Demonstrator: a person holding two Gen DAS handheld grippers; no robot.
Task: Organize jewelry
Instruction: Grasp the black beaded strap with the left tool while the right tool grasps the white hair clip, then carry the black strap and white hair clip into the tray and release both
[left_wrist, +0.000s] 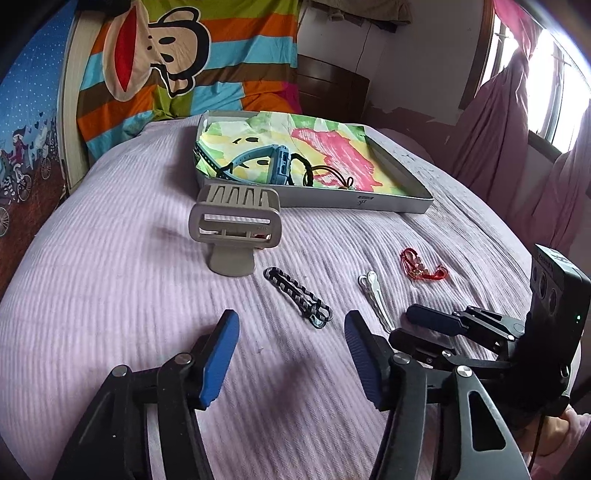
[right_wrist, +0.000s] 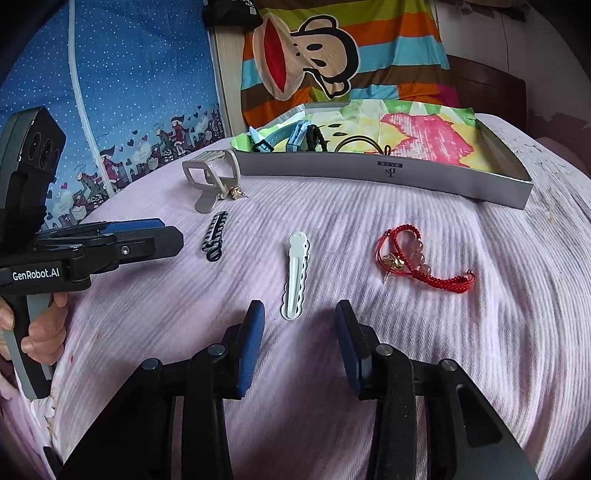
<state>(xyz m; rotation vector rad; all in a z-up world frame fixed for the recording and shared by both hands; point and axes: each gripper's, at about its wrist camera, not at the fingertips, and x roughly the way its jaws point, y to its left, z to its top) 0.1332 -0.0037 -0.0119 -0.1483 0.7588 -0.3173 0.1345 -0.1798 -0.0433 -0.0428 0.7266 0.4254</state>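
On the pink bedspread lie a black-and-white braided bracelet (left_wrist: 298, 297) (right_wrist: 214, 240), a white hair clip (left_wrist: 373, 295) (right_wrist: 295, 275), a red cord bracelet with pink beads (left_wrist: 419, 265) (right_wrist: 421, 264) and a grey claw clip (left_wrist: 233, 227) (right_wrist: 210, 177). A grey box (left_wrist: 354, 202) (right_wrist: 388, 173) lined with colourful paper holds a blue watch (left_wrist: 271, 164) (right_wrist: 295, 134) and dark cords. My left gripper (left_wrist: 291, 354) is open and empty, just short of the braided bracelet. My right gripper (right_wrist: 300, 332) is open and empty, its fingertips on either side of the hair clip's near end.
A small gold earring (right_wrist: 236, 192) lies by the claw clip. A striped monkey-print blanket (left_wrist: 166, 66) and a blue printed fabric (right_wrist: 129, 92) stand behind the bed. Pink curtains (left_wrist: 517, 129) hang at the right by a window.
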